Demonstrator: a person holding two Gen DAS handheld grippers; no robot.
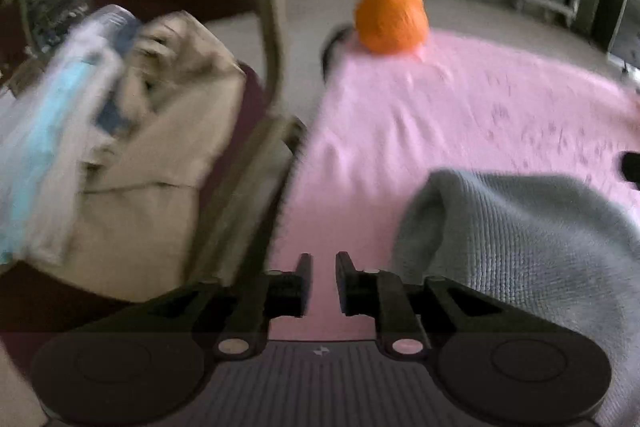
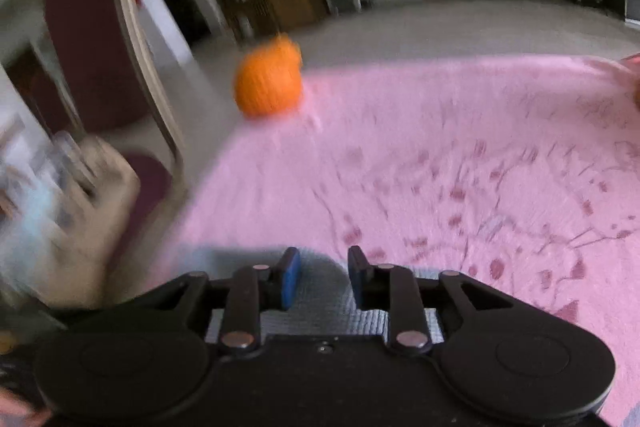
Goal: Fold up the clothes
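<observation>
Grey knit garment (image 1: 520, 251): bunched heap lying on the pink cloth (image 1: 460, 107), at near edge, just right of the left tongs (image 1: 323, 267); in the right wrist view the same grey knit (image 2: 320, 291) shows directly under and between the right tongs (image 2: 324, 267).

Left tongs: jaws narrow, small gap, nothing between them; pink cloth visible through the gap. Tips near garment, not touching as far as seen.

Right tongs: jaws moderately apart, blue pad on the left finger (image 2: 290, 283); knit lies beneath the gap. Pads do not appear to press it; contact w/ fabric cannot be told, view blurred.

Pink cloth: printed w/ dark-red floral pattern (image 2: 500, 227), covers the bench.

Orange ball-like object (image 1: 390, 17): rests at far edge of cloth, well apart from garment.

Chair (image 1: 272, 27), left of bench: carries beige fabric (image 1: 160, 155) and light-blue/white items (image 1: 48, 131), blurred.
</observation>
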